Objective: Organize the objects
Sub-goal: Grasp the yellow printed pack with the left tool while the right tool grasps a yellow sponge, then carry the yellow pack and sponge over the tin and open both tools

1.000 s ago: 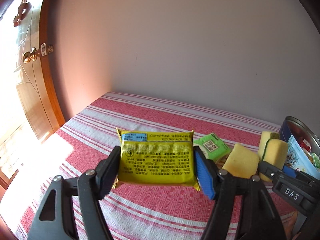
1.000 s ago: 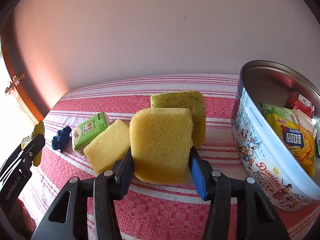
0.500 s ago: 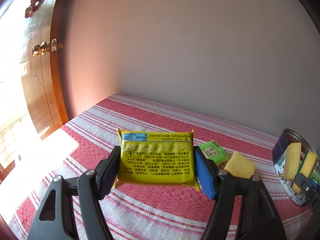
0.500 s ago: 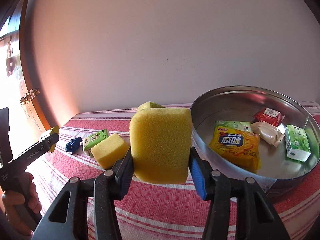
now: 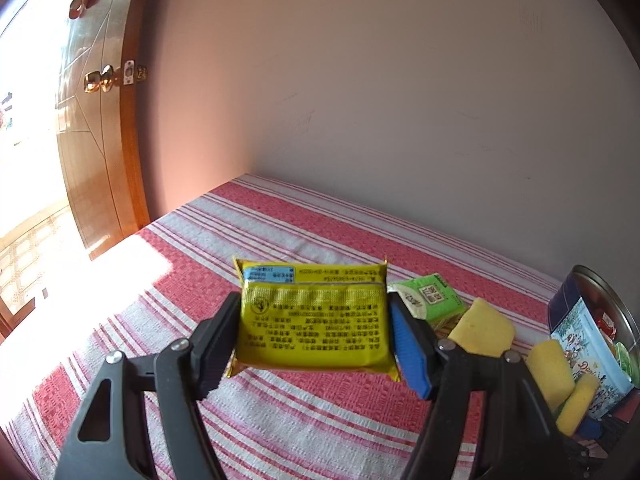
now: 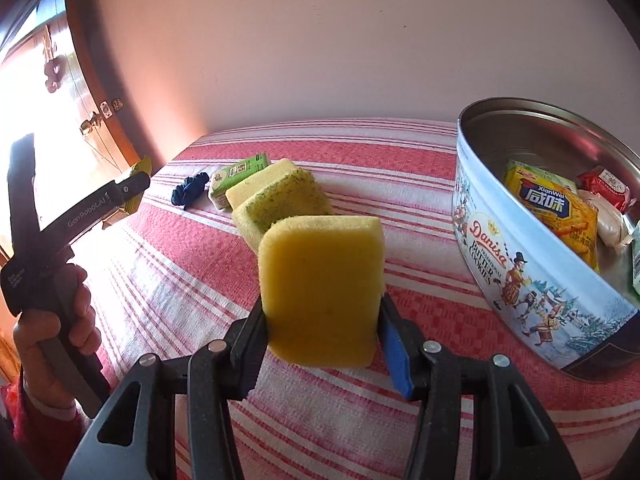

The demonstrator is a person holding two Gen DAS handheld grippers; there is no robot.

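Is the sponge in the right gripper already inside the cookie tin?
No, the yellow sponge is clamped in the right gripper above the striped cloth, left of the cookie tin.

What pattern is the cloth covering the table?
Red and white stripes on the tablecloth, clearest in the right wrist view.

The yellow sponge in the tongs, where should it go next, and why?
Probably sideways over the open cookie tin, then let go. The right tongs grip the yellow sponge above the striped cloth, beside the tin, which already holds snack packets.
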